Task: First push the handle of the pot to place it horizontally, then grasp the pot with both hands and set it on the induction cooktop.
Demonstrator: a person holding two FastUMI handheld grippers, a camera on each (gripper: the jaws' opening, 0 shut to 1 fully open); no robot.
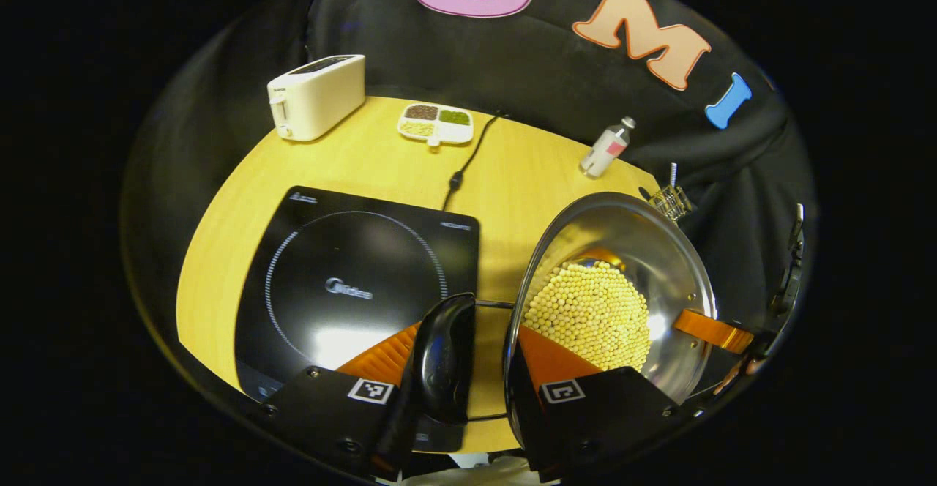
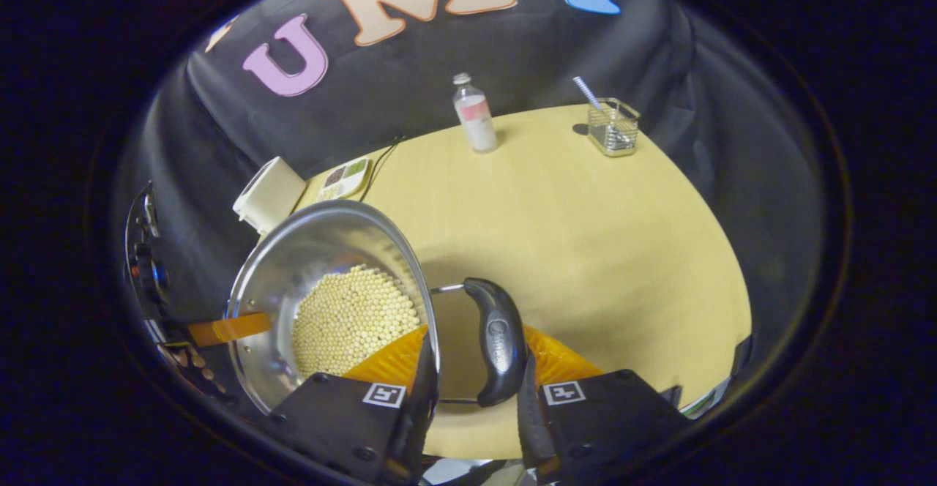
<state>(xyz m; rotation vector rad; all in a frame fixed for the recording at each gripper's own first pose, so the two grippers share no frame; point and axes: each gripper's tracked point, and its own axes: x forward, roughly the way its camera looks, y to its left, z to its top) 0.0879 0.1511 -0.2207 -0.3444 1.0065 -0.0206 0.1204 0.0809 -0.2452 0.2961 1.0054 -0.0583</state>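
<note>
Tools gripped the pot at opposite sides. The left tool (image 1: 468,369) stood nearly closed, one finger outside the black side handle (image 1: 443,354) and the other inside the pot's wall, over the beans. The right tool (image 2: 472,372) stood likewise, one finger inside the rim and the other beyond the opposite black handle (image 2: 498,339). In each view the far tool's finger reached in over the rim. The stainless steel pot (image 1: 644,252), holding a mound of pale yellow beans (image 1: 589,314), appeared tilted and raised above the yellow tabletop (image 1: 366,164), just beside the black induction cooktop (image 1: 351,288) and not upon it. Behind the cooktop ran its power cord (image 1: 468,156). Farther back stood a white toaster (image 1: 316,96), a four-compartment dish of grains (image 1: 435,123), a small bottle (image 2: 474,114) and a wire basket (image 2: 613,127) holding a straw.
</note>
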